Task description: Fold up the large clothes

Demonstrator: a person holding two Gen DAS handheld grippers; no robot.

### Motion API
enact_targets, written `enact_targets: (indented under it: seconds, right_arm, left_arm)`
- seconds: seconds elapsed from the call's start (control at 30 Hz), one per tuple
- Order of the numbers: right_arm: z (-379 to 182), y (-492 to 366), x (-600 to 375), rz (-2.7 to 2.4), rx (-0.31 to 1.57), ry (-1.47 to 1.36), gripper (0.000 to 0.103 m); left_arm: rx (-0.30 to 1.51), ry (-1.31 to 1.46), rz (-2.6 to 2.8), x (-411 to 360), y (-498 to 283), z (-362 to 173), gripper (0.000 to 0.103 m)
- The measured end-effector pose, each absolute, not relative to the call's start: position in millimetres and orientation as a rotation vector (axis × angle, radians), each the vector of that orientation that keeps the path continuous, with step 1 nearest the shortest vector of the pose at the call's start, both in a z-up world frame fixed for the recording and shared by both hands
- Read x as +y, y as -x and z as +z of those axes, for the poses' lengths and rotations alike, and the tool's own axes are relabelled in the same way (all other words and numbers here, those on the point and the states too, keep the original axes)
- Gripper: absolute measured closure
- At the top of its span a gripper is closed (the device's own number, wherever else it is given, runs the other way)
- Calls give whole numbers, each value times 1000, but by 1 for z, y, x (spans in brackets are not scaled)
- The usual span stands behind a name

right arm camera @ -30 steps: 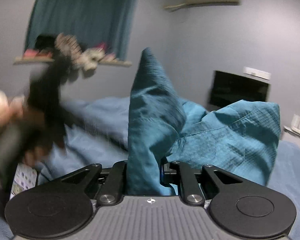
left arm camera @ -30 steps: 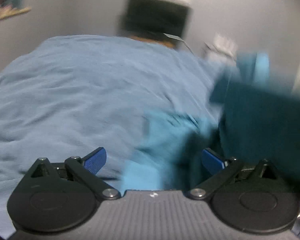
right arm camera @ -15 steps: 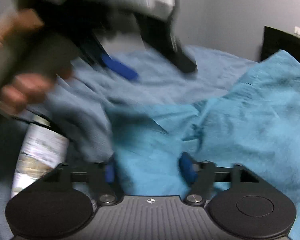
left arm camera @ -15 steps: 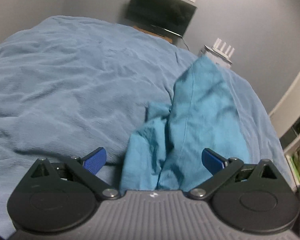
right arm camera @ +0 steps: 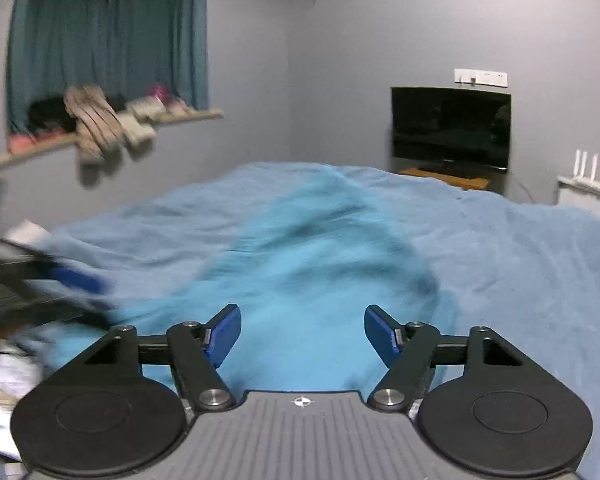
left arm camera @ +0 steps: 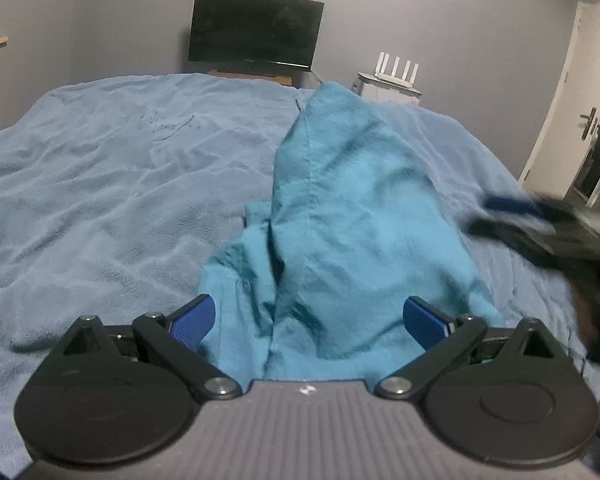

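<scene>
Left wrist: teal garment [left arm camera: 340,232] on bed [left arm camera: 100,184].

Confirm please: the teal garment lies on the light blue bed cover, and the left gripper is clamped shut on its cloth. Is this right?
Not quite. The left gripper stands open: the left wrist view shows its blue pads wide apart, neither pressing the cloth. The teal garment does lie on the light blue bed cover.

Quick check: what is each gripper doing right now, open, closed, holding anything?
Left gripper: open, pads clear of the teal garment lying between them.
Right gripper: open, jaws closing, gripping nothing; garment lies below.
</scene>
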State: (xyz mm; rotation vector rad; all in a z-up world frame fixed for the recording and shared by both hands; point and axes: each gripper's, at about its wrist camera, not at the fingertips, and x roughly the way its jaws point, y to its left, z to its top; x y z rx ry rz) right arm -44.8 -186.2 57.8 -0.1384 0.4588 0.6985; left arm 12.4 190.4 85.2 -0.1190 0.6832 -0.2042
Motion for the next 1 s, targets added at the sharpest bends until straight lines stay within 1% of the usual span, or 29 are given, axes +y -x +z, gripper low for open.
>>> enact_targets:
  seconds: [0.07,0.1,0.17,0.27,0.3,0.43,0.57,0.67,0.77,0.8,0.83,0.87,0.9,0.93,1.0]
  right_arm:
    - [50,15,-166,680,451,187,36]
    - [47,2,-156,686,453,204,40]
    - [39,-25,-130,703,477,247,45]
    - [13,-60,-87,695,527,321,41]
    - [6,-72,-74,690,548,334,39]
    - [-30,-121,-28,696,729,320,41]
    - [-53,-151,-1,659,813,349,41]
    - [-62,-155,2,659,811,332,41]
    - [-41,-137,-27,693,732,220,39]
    - [-32,-129,-42,693,700,170,36]
    - [-23,-119,-60,687,670,108,30]
    - [-15,-108,-80,679,645,44,26]
    - [-9,-98,-99,664,629,-2,17]
    - [-4,-85,-119,632,608,-39,10]
    - [0,-62,-156,586,575,-73,5]
  left_arm:
    - [687,106,-231,183,-6,82,1]
    - [679,95,-255,179,-1,80,1]
    - [679,47,-311,170,3,74,1]
    - [706,-81,-317,155,0,54,1]
    - [722,-86,-320,155,-3,47,1]
    - [860,21,-313,172,-25,22,1]
    - [895,41,-316,178,-34,13,0]
    - [915,21,-328,173,-37,6,0]
    - [924,6,-342,170,-37,6,0]
    - [922,1,-340,169,-37,6,0]
    - [921,-1,-340,169,-36,5,0]
    - [921,-1,-341,170,-38,5,0]
    - [920,-4,-341,170,-38,5,0]
    - [917,-5,-341,169,-38,5,0]
    - [911,-7,-340,169,-38,2,0]
